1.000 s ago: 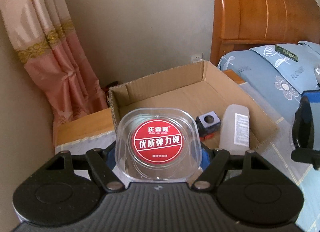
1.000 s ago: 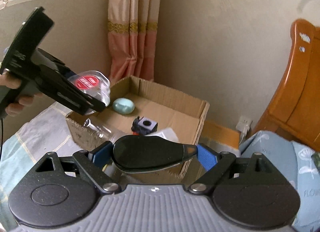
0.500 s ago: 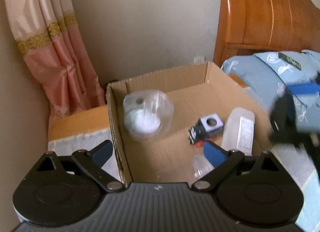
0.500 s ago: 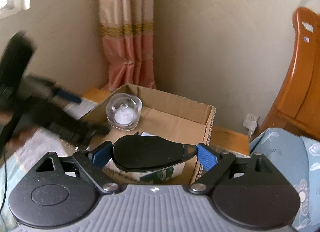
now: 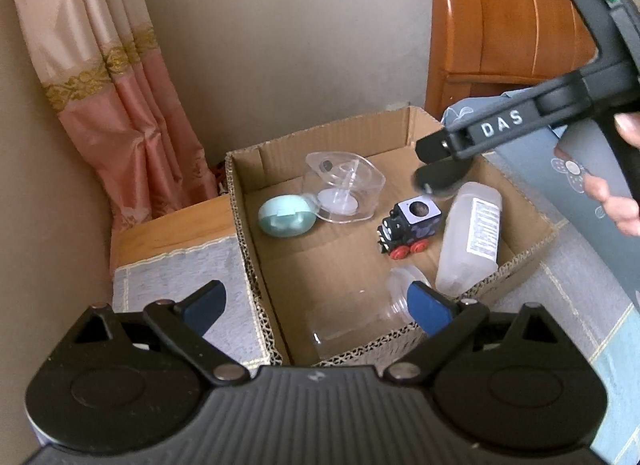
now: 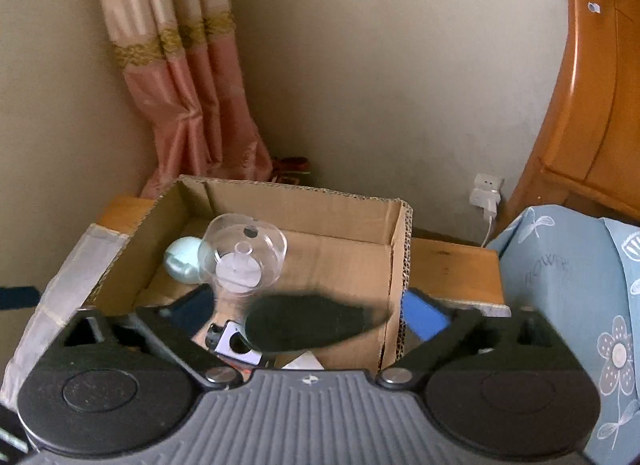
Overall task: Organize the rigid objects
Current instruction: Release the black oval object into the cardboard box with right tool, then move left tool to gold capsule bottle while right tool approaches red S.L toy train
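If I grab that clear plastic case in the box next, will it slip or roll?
The clear plastic case looks glossy and hollow, so probably light and slippery. It lies tilted against the teal egg-shaped case, so a nudge may tip it.

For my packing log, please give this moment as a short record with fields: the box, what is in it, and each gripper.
container: cardboard box, top open
inside: clear plastic case; teal egg-shaped case; toy train; white bottle; clear jar on its side
left gripper: open, empty, above the near edge of the box
right gripper: jaws apart over the box; a blurred black oval object lies between the fingers and seems to touch neither
surroundings: pink curtain; wooden headboard
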`<state>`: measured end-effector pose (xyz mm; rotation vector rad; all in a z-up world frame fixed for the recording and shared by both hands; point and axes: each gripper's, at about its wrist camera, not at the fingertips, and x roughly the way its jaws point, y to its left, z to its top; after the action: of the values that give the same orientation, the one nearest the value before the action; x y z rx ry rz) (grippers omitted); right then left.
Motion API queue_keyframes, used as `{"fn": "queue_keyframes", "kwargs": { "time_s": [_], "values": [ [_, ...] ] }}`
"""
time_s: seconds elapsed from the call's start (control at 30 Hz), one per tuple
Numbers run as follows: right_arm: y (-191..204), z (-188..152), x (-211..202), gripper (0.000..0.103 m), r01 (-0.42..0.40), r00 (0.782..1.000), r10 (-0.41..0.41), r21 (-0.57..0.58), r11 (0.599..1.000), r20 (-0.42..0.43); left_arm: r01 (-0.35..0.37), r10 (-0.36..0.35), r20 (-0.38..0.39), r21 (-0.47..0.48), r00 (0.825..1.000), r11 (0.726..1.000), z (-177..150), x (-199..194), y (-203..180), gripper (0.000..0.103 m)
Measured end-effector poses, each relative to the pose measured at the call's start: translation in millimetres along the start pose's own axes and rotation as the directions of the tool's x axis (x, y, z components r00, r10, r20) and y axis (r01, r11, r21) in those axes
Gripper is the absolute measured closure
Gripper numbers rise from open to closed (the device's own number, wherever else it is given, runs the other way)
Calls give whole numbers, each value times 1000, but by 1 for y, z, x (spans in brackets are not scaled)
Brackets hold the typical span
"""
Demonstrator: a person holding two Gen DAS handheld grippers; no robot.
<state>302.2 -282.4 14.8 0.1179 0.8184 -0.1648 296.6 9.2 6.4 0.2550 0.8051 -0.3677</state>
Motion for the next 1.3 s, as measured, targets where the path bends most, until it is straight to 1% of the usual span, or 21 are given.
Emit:
{"fn": "queue_keyframes", "kwargs": {
  "time_s": [0.17, 0.43, 0.5, 0.7, 0.77, 0.9, 1.0, 1.2, 1.3],
  "values": [
    [4, -2, -4, 0, 6, 1000, -7, -22, 1000, -17, 1, -1, -1, 11, 1000, 1000, 0, -2, -2, 6],
    [9, -9, -17, 0, 15, 1000, -15, -19, 1000, -17, 21, -21, 21, 21, 1000, 1000, -3, -12, -12, 6],
    [11, -17, -23, 0, 16, 1000, -16, -14, 1000, -23, 23, -23, 27, 20, 999, 1000, -7, -16, -15, 6],
    [19, -56, -47, 0, 4, 999, -4, 10, 1000, -39, 47, -47, 21, 4, 999, 999, -28, -27, -24, 6],
    [22, -72, -54, 0, 2, 999, -2, 10, 1000, -45, 45, -45, 22, -1, 999, 999, -37, -31, -27, 6],
    [27, -99, -62, 0, -31, 997, 31, 13, 999, -74, 35, -35, 39, 0, 999, 999, -56, -42, -35, 6],
    [33, -119, -59, 0, -53, 992, 54, 7, 999, -115, 12, -11, 42, -25, 999, 1000, -70, -48, -34, 6],
    [55, -147, -40, 0, -88, 977, 85, -4, 996, -197, -74, 76, 31, -67, 997, 995, -100, -61, -27, 6],
    [65, -154, -29, 0, -95, 972, 94, 8, 995, -216, -62, 65, 36, -82, 997, 995, -113, -71, -25, 6]
  ]
}}
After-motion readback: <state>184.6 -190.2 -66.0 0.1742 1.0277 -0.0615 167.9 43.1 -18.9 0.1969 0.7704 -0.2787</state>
